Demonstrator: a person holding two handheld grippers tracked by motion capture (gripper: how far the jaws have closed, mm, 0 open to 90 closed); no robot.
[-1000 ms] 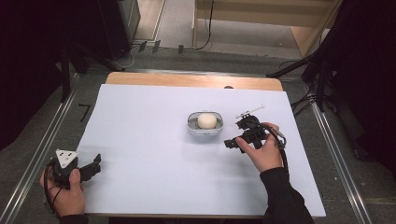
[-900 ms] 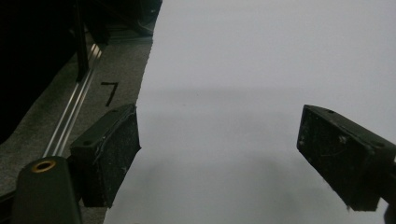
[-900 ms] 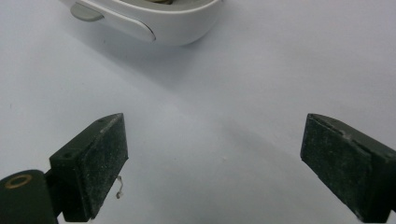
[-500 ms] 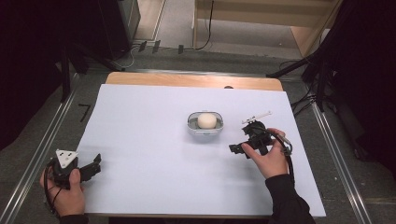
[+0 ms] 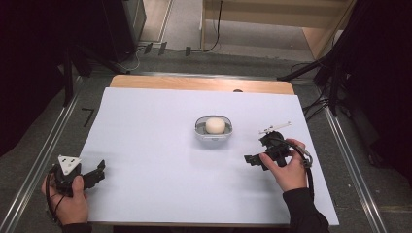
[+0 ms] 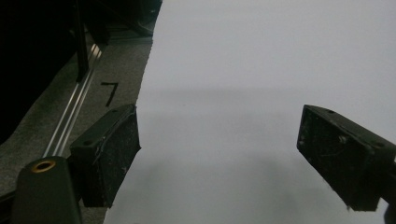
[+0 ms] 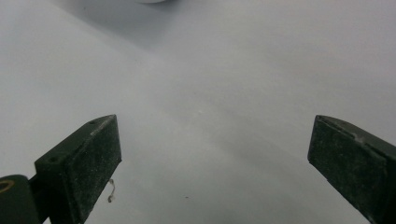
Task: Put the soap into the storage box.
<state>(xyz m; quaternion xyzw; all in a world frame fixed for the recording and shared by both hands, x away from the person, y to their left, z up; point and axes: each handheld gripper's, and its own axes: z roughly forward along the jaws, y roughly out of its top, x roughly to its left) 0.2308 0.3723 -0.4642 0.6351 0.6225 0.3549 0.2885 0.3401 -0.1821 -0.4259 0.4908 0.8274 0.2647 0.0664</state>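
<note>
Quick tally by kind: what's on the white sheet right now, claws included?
Bowl: 1
White round piece in the bowl: 1
Claws, left claw and right claw, both open and empty: 2
Total: 4

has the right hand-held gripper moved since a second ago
Yes. In the high view the right hand-held gripper has drawn back from the bowl toward the table's near edge, its jaws just opening with nothing between them.
</note>
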